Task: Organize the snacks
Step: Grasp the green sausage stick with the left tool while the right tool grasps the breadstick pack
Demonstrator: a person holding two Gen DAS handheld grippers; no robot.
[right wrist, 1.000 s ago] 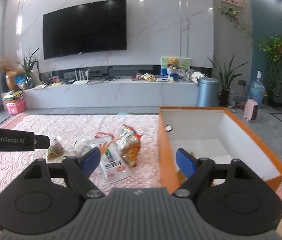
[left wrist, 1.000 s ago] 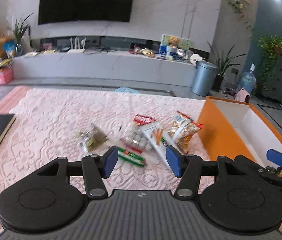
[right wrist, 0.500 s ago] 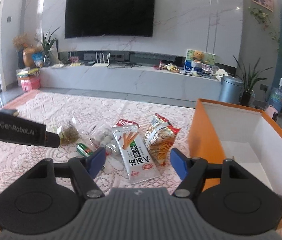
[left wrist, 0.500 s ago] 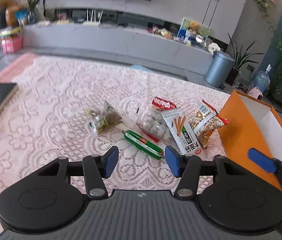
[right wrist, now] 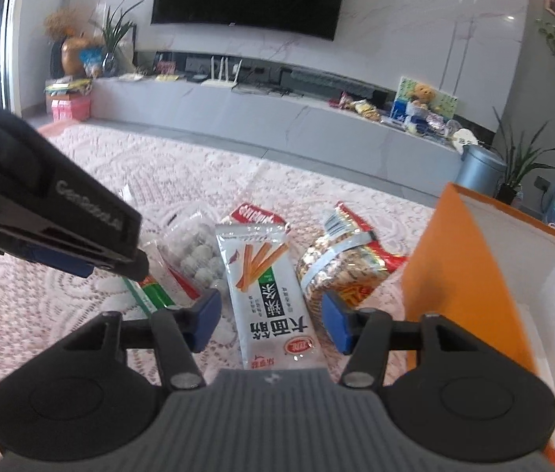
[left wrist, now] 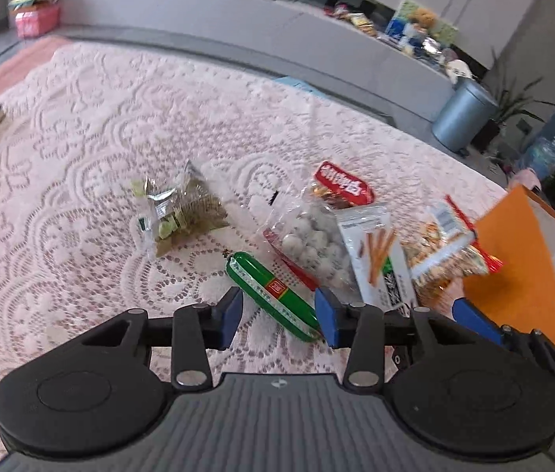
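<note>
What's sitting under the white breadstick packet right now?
The white breadstick packet overlaps the clear bag of white balls at its left edge, with a red-topped pack poking out behind its top. The near end lies on the lace cloth. Anything else beneath is hidden.

green sausage stick, red band | white breadstick packet | pink lace-patterned tablecloth | orange box, white inside

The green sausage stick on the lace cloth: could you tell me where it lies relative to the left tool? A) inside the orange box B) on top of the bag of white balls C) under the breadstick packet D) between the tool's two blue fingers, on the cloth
D: in the left wrist view the green sausage stick lies on the lace cloth between the closing fingers of the left tool, not yet pinched.
</note>
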